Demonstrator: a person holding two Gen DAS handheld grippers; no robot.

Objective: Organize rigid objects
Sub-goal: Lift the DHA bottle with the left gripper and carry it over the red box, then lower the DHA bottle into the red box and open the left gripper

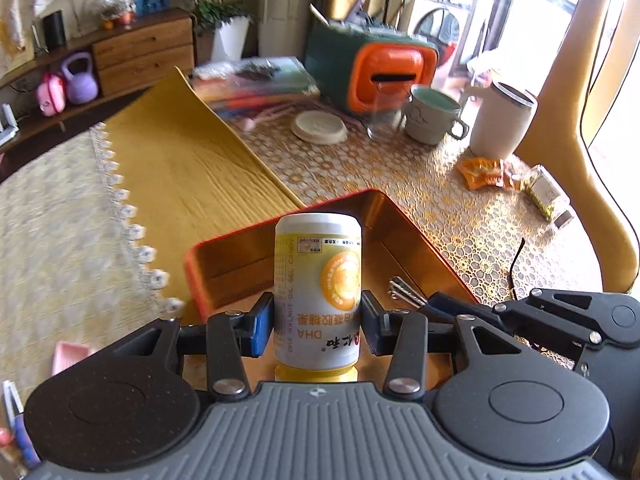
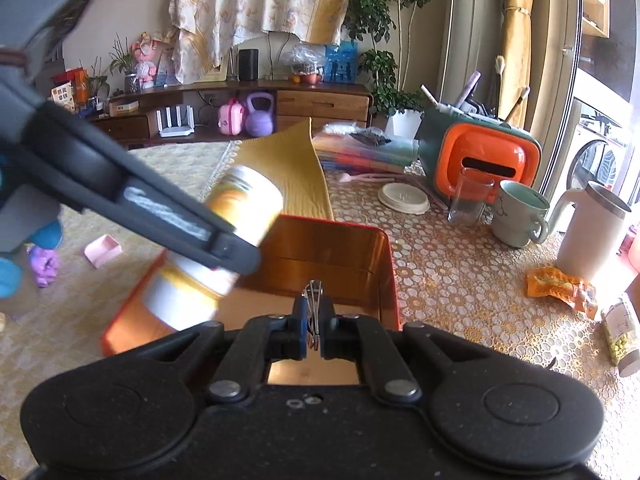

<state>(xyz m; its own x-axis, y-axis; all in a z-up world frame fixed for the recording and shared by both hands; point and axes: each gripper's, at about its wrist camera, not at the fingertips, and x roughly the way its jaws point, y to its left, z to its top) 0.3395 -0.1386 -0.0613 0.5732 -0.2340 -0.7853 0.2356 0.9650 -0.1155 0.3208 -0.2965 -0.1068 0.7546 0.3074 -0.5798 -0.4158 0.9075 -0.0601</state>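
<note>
Over the orange tin [image 1: 400, 216], white-yellow bottle [image 1: 318, 292] clamped.

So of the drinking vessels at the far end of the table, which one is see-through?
The glass, in front of the orange box. The mug and the white jug beside it are opaque.

The red tin [image 2: 384, 268] is open on top; the bottle [image 2: 224, 240] in the left gripper [image 1: 318, 322] crowds its left side. Toward the tabletop's far edge stand a glass [image 2: 472, 200], mug [image 2: 520, 212] and jug [image 2: 592, 232] (close together), blocking passage there.
</note>
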